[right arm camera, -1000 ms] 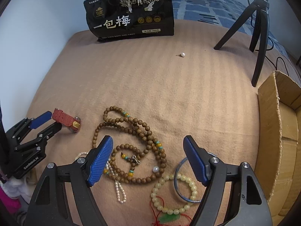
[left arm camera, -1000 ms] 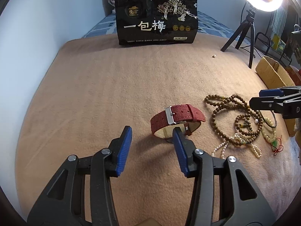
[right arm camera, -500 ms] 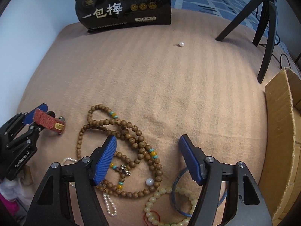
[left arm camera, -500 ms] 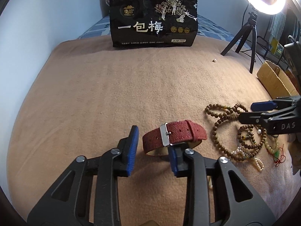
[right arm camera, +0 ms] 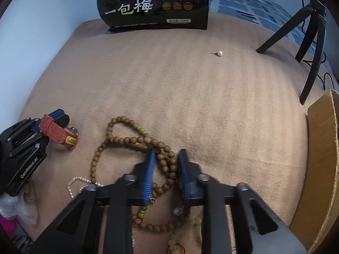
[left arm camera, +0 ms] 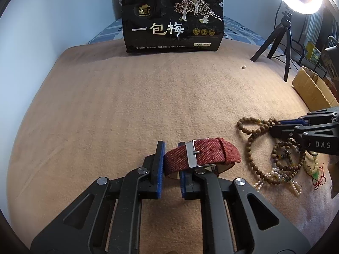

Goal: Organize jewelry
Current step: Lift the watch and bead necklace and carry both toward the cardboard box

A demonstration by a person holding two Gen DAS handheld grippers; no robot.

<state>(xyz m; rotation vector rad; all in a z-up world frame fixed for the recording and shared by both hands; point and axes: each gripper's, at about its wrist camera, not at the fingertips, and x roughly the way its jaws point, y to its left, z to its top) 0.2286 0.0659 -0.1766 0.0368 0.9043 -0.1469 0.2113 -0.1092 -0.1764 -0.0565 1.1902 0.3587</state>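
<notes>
My left gripper is shut on the end of a red woven watch strap with a metal buckle, low over the tan blanket; it also shows in the right wrist view. My right gripper has its blue pads closed around strands of the brown wooden bead necklace, which lies in a tangle with a pearl strand and a pale bead bracelet. In the left wrist view the right gripper sits over the bead pile.
A black snack bag stands at the far edge of the blanket. A loose pearl stud lies ahead. A tripod with ring light stands right. A cardboard box is at the right edge.
My left gripper closed on the watch strap. My right gripper moved forward and down and closed on the wooden bead strands.
</notes>
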